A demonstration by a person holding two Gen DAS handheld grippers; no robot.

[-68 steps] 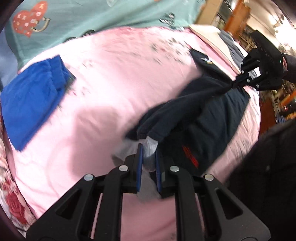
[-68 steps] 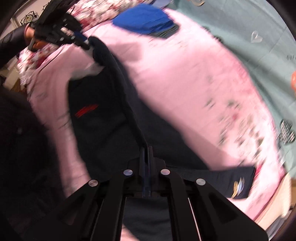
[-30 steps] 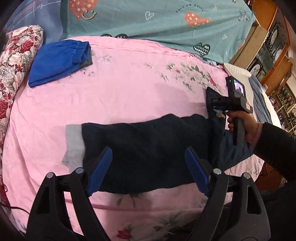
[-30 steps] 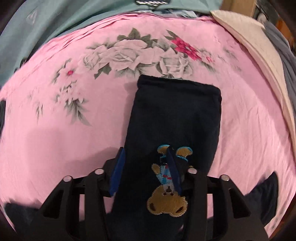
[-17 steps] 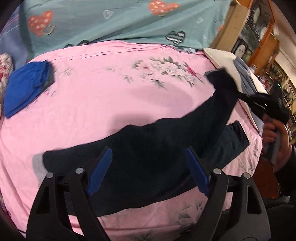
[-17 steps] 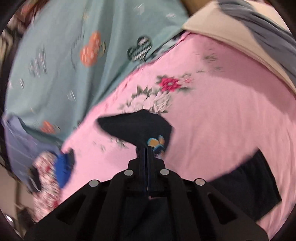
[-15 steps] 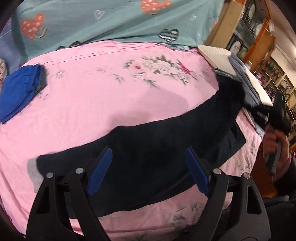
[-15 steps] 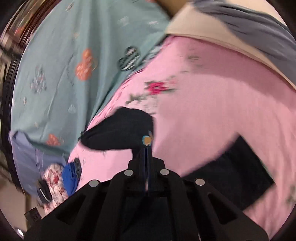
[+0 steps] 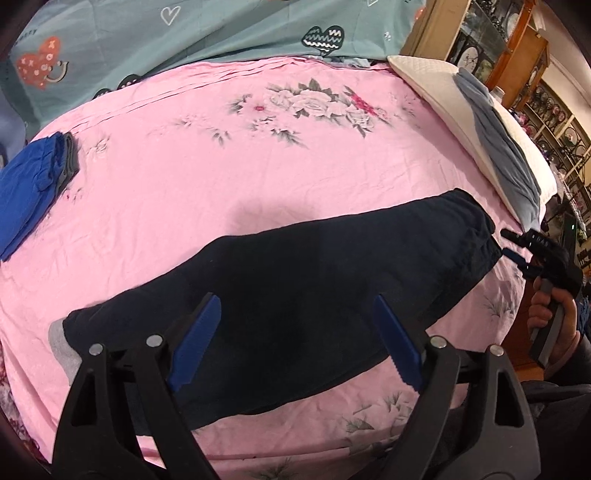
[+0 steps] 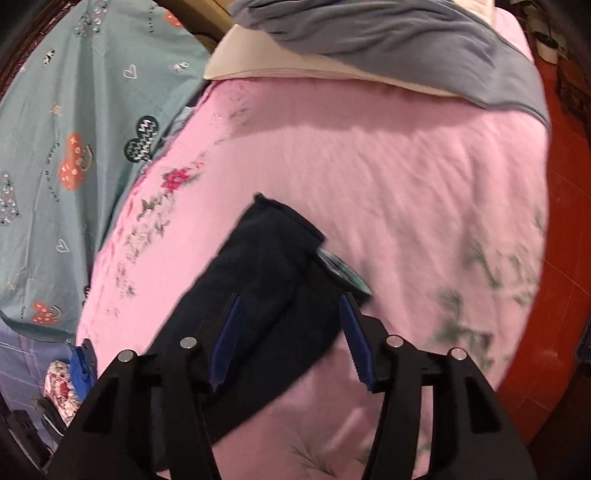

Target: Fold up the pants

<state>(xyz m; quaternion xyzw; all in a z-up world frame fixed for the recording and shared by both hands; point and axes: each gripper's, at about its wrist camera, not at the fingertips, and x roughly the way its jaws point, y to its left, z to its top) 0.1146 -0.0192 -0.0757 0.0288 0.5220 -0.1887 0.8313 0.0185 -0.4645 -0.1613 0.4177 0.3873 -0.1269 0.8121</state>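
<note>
Pink floral bedsheet carries soft, limp dark navy fleece pants under the wide-open left gripper; right gripper gapes empty; pinch waistband corners ahead.

Only legible marks: "XOXO"-style letters inside a red heart on the far teal sheet.

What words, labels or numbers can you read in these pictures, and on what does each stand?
"XOXO"-style letters on the red heart printed on the teal sheet: only X and O show clearly.
Small script on the teal sheet beside another heart: too blurred to read.
Dark pants: no readable text.
</note>
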